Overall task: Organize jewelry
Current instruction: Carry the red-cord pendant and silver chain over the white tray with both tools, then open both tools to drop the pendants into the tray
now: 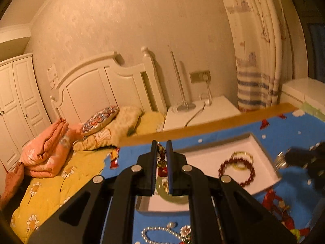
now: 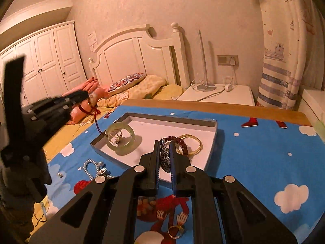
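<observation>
My left gripper (image 1: pixel 161 144) is shut on a red beaded cord (image 1: pixel 161 156). A pale green jade bangle (image 2: pixel 120 138) hangs from that cord, with its lower edge at the near left corner of the white tray (image 2: pixel 211 126). From the right wrist view the left gripper (image 2: pixel 90 100) is held up at the left, above the tray's corner. My right gripper (image 2: pixel 165 143) is shut on a dark silvery ornament (image 2: pixel 165 160) over the tray's front edge. A red bead bracelet (image 2: pixel 178 139) and a gold bangle (image 2: pixel 194 143) lie in the tray.
A pearl necklace (image 2: pixel 91 168) with a flower charm lies on the blue cartoon cloth (image 2: pixel 254 158) left of the tray. A gold ring (image 2: pixel 175 231) and a white round object (image 2: pixel 149 238) lie near the front. A bed (image 2: pixel 142 89) and a white nightstand (image 2: pixel 233 95) stand beyond the table's wooden edge.
</observation>
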### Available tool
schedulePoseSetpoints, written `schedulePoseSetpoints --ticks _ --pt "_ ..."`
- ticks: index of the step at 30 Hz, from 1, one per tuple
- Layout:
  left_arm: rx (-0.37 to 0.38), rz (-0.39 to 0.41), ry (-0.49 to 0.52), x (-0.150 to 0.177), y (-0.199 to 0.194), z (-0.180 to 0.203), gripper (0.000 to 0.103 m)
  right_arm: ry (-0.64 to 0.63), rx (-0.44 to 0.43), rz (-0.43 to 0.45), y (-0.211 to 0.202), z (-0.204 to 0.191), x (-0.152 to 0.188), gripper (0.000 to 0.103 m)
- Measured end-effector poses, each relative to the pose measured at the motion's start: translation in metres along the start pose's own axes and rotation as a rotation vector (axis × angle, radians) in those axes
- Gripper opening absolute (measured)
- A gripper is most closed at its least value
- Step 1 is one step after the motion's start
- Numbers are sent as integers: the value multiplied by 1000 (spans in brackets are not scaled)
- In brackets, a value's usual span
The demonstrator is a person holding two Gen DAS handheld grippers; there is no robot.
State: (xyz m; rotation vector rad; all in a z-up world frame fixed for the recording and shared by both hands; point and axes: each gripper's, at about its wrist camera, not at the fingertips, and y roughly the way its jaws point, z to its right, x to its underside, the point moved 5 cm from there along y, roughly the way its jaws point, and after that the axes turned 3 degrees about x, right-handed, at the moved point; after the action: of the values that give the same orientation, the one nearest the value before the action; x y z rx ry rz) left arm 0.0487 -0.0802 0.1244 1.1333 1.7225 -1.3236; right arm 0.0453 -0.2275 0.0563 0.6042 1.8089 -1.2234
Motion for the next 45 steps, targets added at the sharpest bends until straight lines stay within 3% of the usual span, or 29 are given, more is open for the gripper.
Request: schedulePoseSetpoints --ticks 8,27,32,35,37,38,45 --pt "20 -21 -3 -5 16 4 8 25 -40 -32 36 -4 -13 11" --pt "38 -154 -17 26 90 0 8 119 -201 -157 126 -20 -23 11" --pt "36 -173 -22 31 101 -2 8 159 -205 -166 137 -14 -23 12" --pt "34 -180 -30 33 106 -3 11 178 -195 -151 137 -8 -26 19" --pt "29 -183 -35 34 108 -3 12 205 -193 -137 136 -2 -28 53" --pt "25 -184 -34 35 109 -3 13 214 -192 -127 134 0 -29 60" --pt "19 -184 -32 36 105 -4 24 221 -176 -92 125 6 -32 61"
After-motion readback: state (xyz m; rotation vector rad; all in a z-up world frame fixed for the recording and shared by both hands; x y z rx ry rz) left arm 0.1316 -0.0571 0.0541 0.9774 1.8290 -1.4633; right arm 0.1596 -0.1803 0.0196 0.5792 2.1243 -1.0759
